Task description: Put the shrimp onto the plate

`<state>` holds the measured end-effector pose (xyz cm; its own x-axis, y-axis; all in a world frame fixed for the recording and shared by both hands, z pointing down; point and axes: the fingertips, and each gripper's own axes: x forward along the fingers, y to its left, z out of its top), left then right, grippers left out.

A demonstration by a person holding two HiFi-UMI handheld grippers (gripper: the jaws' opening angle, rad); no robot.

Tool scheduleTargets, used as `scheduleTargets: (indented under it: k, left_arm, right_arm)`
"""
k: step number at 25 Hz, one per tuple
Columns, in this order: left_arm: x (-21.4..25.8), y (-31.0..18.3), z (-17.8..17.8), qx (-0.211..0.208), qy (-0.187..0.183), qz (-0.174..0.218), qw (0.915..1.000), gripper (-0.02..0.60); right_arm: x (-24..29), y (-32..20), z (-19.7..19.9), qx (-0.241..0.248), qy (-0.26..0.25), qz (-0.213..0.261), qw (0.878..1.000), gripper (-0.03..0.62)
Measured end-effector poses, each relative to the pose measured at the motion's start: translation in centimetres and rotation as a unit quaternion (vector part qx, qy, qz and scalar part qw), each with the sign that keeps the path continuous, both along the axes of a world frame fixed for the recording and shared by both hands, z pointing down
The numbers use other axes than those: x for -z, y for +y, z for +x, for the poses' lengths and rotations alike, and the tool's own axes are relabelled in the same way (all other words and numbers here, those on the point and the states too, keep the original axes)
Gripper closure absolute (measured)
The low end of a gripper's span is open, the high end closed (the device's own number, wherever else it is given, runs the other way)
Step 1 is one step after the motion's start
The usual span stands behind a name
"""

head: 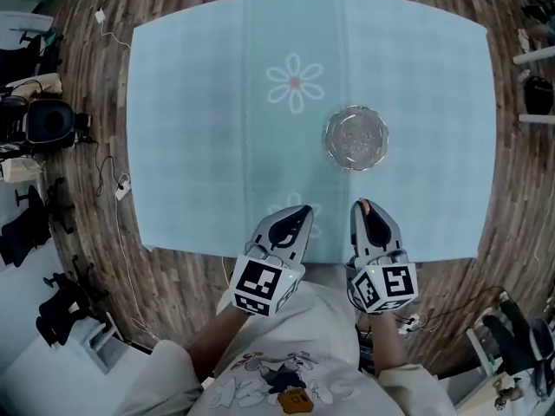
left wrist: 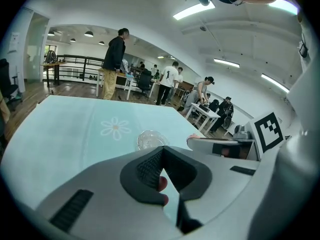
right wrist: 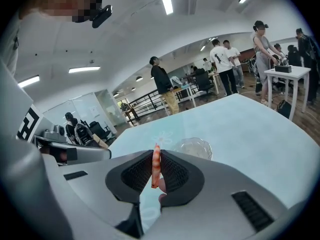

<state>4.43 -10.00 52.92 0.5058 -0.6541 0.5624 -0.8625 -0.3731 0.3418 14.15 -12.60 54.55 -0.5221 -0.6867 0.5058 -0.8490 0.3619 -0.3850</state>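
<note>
An orange-and-white striped shrimp (right wrist: 156, 166) stands upright between the jaws of my right gripper (right wrist: 156, 159), which is shut on it. In the head view only its pink tip (head: 364, 203) shows at the right gripper (head: 365, 208), over the table's near edge. The clear glass plate (head: 356, 137) lies empty on the pale blue cloth, about a hand's length beyond the right gripper; it also shows as the plate (right wrist: 194, 147) and the plate (left wrist: 150, 139). My left gripper (head: 300, 211) hovers beside the right one, and the left gripper (left wrist: 162, 153) has its jaws closed with nothing between them.
The blue tablecloth (head: 199, 128) carries a white flower print (head: 295, 82) left of the plate. Black chairs and cables (head: 43, 124) stand on the wooden floor at the left. Several people and desks (left wrist: 165, 84) are far behind the table.
</note>
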Motion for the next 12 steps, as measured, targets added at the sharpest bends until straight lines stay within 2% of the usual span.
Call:
scheduleTargets:
  k: [12]
  left_arm:
    - [-5.9,-1.5,0.2,-0.007,-0.003,-0.032,0.9995,0.574]
  right_arm:
    - [-5.5,-2.5,-0.5,0.000,0.016,-0.023,1.000,0.534]
